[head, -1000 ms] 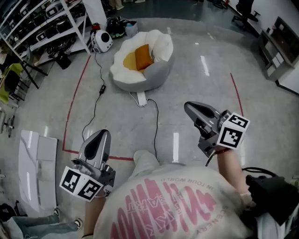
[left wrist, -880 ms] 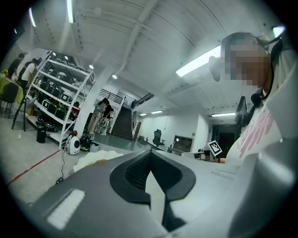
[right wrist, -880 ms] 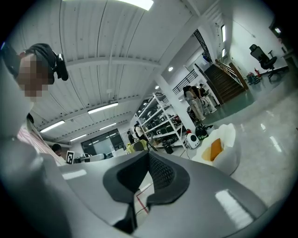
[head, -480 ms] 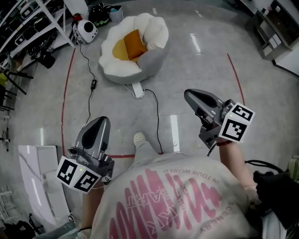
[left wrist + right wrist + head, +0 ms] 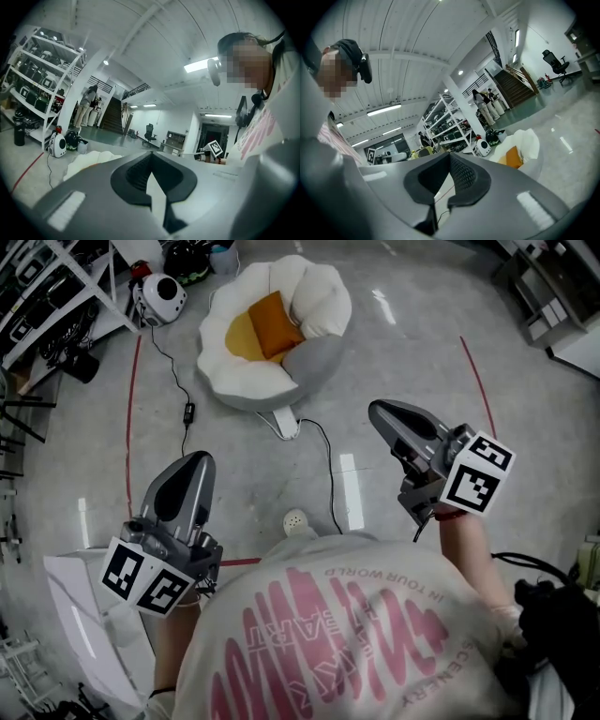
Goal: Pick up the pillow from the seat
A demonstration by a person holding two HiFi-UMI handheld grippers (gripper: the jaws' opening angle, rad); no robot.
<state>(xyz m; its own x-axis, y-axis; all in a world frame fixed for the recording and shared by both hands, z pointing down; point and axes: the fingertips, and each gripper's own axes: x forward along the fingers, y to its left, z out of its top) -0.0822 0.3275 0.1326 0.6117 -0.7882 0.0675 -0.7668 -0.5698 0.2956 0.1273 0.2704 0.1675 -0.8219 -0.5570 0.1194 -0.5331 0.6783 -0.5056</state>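
left tongs (image 5: pixel 195 461), right tongs (image 5: pixel 379 412), both clenched empty, seat (image 5: pixel 239 382) with orange pillow (image 5: pixel 278 324) closer than before

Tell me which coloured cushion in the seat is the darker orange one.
The square pillow, propped against the white backrest; the paler yellow pad lies flat beside it.

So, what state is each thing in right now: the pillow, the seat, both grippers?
pillow: lying in the seat, untouched.
seat: on the floor, holding the pillow.
left gripper: shut, empty, short of the seat.
right gripper: shut, empty, short of the seat.
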